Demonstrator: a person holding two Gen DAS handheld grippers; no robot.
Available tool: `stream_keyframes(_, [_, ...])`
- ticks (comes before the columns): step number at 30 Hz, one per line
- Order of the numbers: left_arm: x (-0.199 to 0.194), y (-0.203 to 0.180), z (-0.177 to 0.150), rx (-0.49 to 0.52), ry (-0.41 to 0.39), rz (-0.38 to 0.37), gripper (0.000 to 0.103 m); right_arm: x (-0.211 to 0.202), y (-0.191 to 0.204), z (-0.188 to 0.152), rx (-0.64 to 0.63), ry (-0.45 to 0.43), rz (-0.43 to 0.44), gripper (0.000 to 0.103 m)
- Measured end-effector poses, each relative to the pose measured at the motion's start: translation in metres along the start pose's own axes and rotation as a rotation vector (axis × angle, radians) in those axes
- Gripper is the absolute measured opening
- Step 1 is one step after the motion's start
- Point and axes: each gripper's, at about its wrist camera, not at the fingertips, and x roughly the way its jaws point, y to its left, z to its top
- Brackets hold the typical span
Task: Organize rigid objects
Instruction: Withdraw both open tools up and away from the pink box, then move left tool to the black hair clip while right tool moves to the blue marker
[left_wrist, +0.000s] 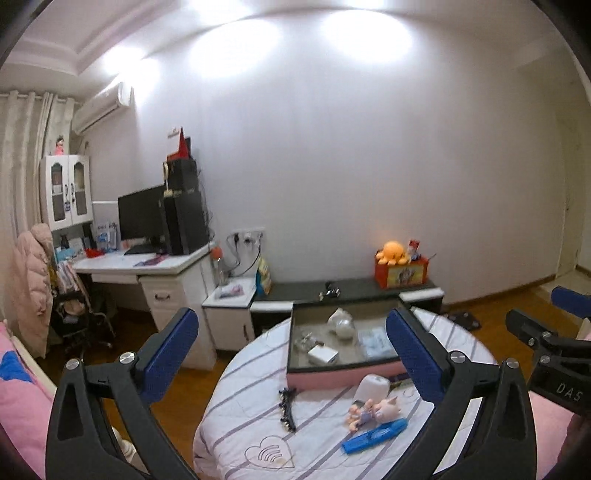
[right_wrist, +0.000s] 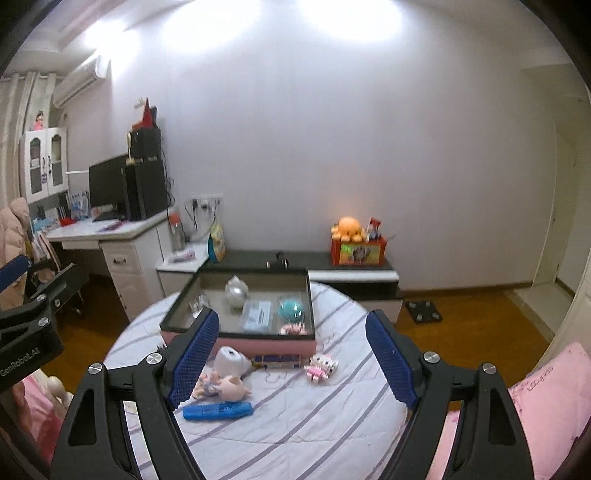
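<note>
Both grippers hung above the striped bed (right_wrist: 295, 424), jaws spread, holding nothing: left gripper (left_wrist: 291, 354), right gripper (right_wrist: 291, 360). Nearest lay a blue case (right_wrist: 218, 411). Just beyond it lay a pink pig figure (right_wrist: 231, 386), touching a white cylinder (right_wrist: 229, 359). A block doll (right_wrist: 320, 365) sat to the right. Farthest, the pink-walled tray (right_wrist: 258, 345) held a silver pot (right_wrist: 236, 291) and teal ball (right_wrist: 290, 308).

- My left gripper (left_wrist: 291, 354): black frame, blue textured pads (left_wrist: 173, 350), silver screws.
- My right gripper (right_wrist: 291, 360): matching, with white "DAS" lettering.
</note>
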Motion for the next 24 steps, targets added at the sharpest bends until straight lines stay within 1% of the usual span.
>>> stream_keyframes(3, [-0.011,0.001,0.005,-0.014,-0.034,-0.024,0.103,-0.014,0.002,0.003,-0.010,-0.040,0.000,0.084])
stream_keyframes(7, [-0.018,0.003,0.005,-0.027,-0.055,-0.022,0.103,-0.026,0.004,0.004,-0.021,-0.080,-0.011,0.087])
stream_keyframes(16, [-0.013,0.000,0.002,-0.033,-0.040,-0.020,0.103,-0.028,0.003,0.002,-0.023,-0.079,-0.014,0.087])
stream_keyframes(24, [-0.014,0.000,0.002,-0.029,-0.049,-0.020,0.103,-0.029,0.001,0.000,-0.023,-0.074,-0.022,0.087])
